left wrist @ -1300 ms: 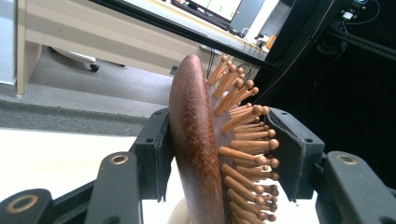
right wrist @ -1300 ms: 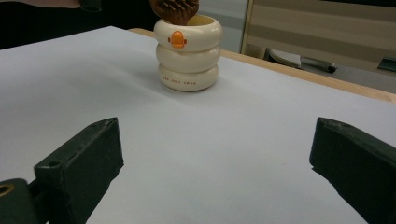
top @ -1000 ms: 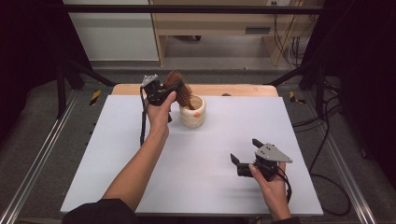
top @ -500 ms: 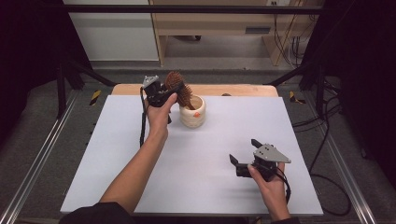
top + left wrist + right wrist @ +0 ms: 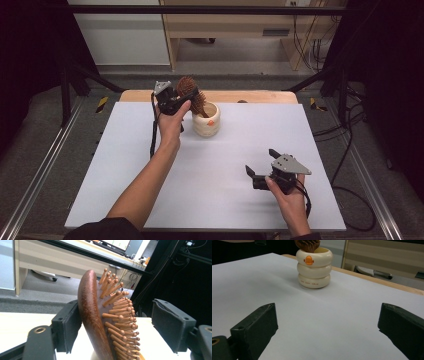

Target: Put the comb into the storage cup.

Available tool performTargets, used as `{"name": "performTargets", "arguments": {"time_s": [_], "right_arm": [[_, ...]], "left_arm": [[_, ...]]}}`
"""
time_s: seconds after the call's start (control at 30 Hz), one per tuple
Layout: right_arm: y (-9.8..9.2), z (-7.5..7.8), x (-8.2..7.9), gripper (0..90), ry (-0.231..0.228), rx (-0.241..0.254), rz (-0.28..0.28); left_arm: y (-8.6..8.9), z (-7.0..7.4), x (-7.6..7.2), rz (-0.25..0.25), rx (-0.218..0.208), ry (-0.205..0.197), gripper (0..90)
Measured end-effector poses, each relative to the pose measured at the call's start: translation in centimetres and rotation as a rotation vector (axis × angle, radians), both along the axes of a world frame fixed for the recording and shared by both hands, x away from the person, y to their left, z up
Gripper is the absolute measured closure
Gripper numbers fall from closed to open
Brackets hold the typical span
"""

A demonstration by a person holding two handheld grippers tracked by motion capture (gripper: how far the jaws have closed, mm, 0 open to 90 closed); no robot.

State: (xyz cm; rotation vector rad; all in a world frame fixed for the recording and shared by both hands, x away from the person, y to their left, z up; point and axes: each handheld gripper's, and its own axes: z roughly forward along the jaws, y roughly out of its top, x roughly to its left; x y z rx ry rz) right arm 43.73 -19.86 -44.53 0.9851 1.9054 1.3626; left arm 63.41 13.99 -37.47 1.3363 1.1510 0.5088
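Nearest the person, the right gripper (image 5: 260, 170) rests low over the white table top (image 5: 125, 165), held in the right hand (image 5: 290, 197) near the front right corner; its jaws stand wide with nothing but bare surface between them. The white sheet is smooth and plain, and at its far edge a strip of pale wood (image 5: 260, 96) shows beyond it.

Farther out, near the far edge, stands the cream cup (image 5: 206, 120), ribbed in three rings with a small orange mark on its side. The wooden hairbrush (image 5: 100, 322) stands with its lower end in the cup, leaning to the left. The left gripper (image 5: 186, 97) is raised at the brush's head, and its jaws have just been opening: in the left gripper view the left pad lies at the brush's smooth back, while the right pad stands clear of the bristle pins.

Beyond the table lie grey floor, metal rails (image 5: 35, 180) along both sides, a black frame bar (image 5: 215, 10) overhead, a light wooden desk (image 5: 240, 25), and cables (image 5: 345, 130) trailing at the right.
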Motion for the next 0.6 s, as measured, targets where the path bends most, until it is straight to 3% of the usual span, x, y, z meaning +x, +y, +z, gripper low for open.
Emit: {"name": "performTargets", "arguments": {"time_s": [0.37,0.6], "right_arm": [[0.12,-0.04,0.04,2.8,0.003,-0.001,0.000],[0.09,-0.01,0.06,2.8,0.001,0.000,0.000]], "left_arm": [[-0.13,0.12,-0.28,0.013,0.043,0.003,6.3],[0.05,0.30,-0.53,0.025,0.048,0.002,4.1]]}}
